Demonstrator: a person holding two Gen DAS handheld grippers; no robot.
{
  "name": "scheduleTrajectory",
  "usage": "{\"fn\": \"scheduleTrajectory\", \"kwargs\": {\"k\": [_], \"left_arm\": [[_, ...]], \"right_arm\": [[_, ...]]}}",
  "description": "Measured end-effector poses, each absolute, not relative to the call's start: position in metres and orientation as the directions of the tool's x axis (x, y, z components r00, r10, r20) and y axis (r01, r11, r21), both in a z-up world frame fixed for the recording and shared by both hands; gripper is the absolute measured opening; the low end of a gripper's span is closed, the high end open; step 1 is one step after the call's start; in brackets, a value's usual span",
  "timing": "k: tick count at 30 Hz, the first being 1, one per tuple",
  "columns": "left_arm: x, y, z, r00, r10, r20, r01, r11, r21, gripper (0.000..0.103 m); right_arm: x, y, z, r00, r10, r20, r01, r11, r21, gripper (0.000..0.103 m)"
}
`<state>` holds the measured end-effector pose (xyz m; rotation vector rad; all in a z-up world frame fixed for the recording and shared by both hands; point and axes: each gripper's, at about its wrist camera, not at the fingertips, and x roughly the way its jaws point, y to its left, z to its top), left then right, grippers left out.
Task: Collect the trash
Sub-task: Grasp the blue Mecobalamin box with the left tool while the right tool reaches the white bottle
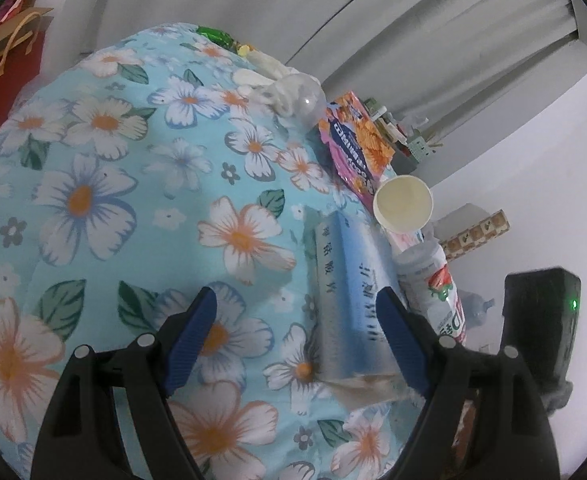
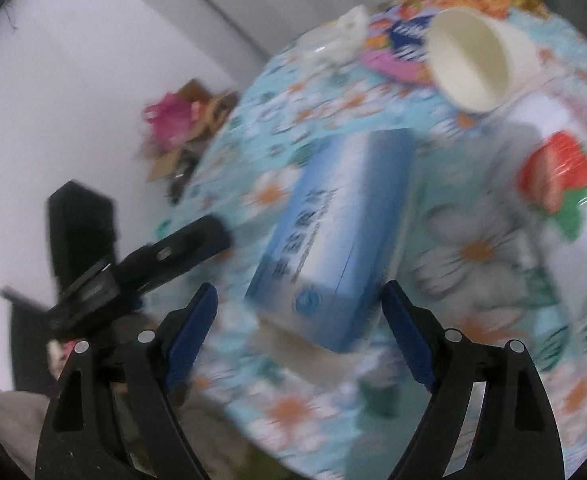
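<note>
Right wrist view: blue box between open right hand-held gripper fingers.

The left tongs are held wide apart, with nothing gripped. The right tongs are likewise spread open, blue fingers angled outward.

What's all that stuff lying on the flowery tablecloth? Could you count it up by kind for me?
Blue boxes: 1
Paper cups: 1, lying on its side
Strawberry-label bottles: 1
Colourful snack bags: 1
Clear crumpled plastic: 1
Small wrappers at the far edge: about 2, too small to be sure
Total: about 7
</note>
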<state>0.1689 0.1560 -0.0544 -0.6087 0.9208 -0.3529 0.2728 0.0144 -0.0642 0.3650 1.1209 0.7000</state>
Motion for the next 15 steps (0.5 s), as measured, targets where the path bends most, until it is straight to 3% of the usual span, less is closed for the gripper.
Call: {"fn": "scheduleTrajectory", "kwargs": {"k": [5,12,15], "left_arm": [[0.163,0.16,-0.049,0.574,-0.528,-0.626,0.031,0.778,-0.628,0.079],[0.162,0.152,-0.045,0.546,-0.553,-0.63,0.063,0.776,-0.627,0.08],[0.166,0.14,-0.044,0.513,-0.579,-0.633,0.104,0.774,-0.624,0.085]], "right_arm": [[0.262,0.032,-0.06,0.231,0.688,-0.688,-0.359,0.717,0.597,0.081],[0.239,0.002,-0.049,0.343,0.628,-0.699,-0.302,0.778,0.551,0.081],[0.225,-0.019,-0.044,0.399,0.586,-0.705,-0.264,0.81,0.524,0.081]]}}
